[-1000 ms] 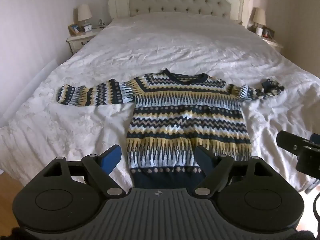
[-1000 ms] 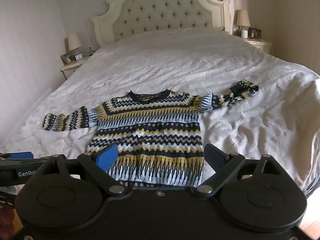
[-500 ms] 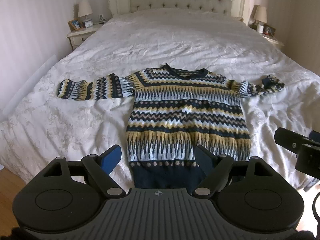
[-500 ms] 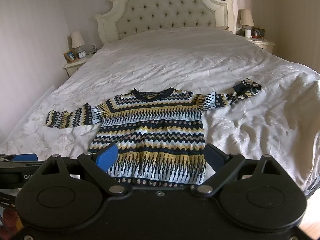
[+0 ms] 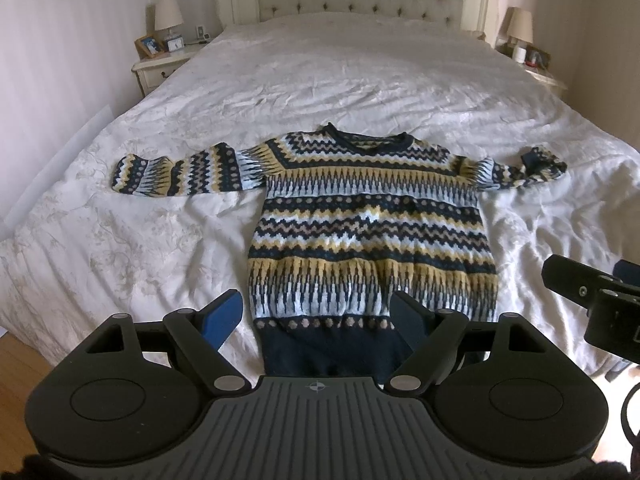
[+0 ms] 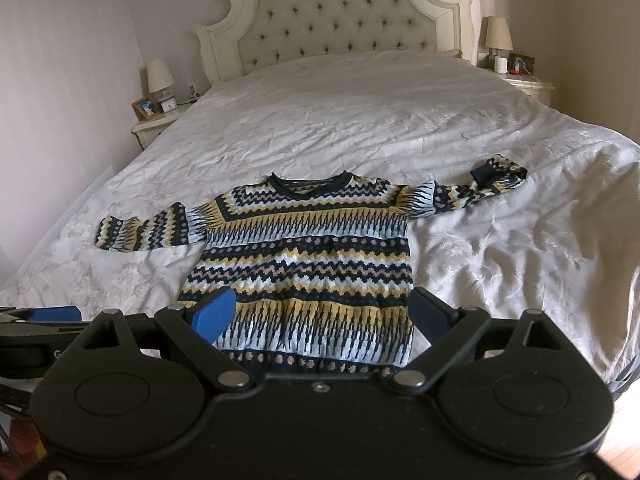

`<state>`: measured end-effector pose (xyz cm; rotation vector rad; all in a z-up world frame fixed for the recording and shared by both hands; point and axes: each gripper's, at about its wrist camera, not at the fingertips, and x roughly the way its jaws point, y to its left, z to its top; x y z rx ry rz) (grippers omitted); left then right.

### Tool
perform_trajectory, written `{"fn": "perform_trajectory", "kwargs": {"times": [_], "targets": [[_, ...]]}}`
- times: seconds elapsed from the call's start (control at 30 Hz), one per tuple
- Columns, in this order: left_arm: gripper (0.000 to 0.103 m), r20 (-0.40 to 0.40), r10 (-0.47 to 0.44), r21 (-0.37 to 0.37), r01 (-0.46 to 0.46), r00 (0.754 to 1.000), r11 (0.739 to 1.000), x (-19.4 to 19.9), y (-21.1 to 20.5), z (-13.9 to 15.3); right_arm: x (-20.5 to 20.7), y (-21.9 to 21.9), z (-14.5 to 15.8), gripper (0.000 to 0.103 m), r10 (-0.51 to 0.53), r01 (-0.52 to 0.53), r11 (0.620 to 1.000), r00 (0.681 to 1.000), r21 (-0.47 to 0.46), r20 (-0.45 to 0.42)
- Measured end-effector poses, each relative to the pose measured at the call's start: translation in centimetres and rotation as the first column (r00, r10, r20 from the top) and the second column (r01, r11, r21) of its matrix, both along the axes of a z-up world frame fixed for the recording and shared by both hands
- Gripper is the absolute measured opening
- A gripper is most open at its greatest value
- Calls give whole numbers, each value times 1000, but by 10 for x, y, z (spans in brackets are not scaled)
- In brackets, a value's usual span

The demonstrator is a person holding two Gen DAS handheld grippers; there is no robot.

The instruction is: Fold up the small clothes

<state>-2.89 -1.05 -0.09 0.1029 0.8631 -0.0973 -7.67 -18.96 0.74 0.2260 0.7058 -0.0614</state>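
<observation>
Both claws, the left claw (image 5: 318,318) and right claw (image 6: 322,314), hang spread and empty above the unchanged, still-unfolded sweater (image 5: 372,236) on the bed (image 5: 320,80).

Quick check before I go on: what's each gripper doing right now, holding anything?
Left gripper: open, holding nothing, above the sweater hem.
Right gripper: open, holding nothing.
</observation>
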Motion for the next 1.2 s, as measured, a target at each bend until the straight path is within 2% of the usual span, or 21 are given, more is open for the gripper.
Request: {"fn": "perform_trajectory", "kwargs": {"times": [0.27, 0.6, 0.87, 1.2], "targets": [[81, -35, -12, -2, 12, 999, 1000, 2, -8, -4, 2, -2, -2, 94, 7, -7, 1000, 1000, 8, -13], [81, -104, -9, 7, 10, 995, 1000, 23, -11, -10, 19, -10, -11, 94, 11, -10, 1000, 998, 29, -63], [80, -180, 12, 1, -12, 984, 1000, 53, -9, -26, 50, -10, -29, 94, 38, -33, 999, 991, 42, -127], [80, -232, 10, 10, -7, 973, 1000, 104, -9, -41, 103, -18, -47, 94, 27, -16, 998, 982, 61, -189]]}}
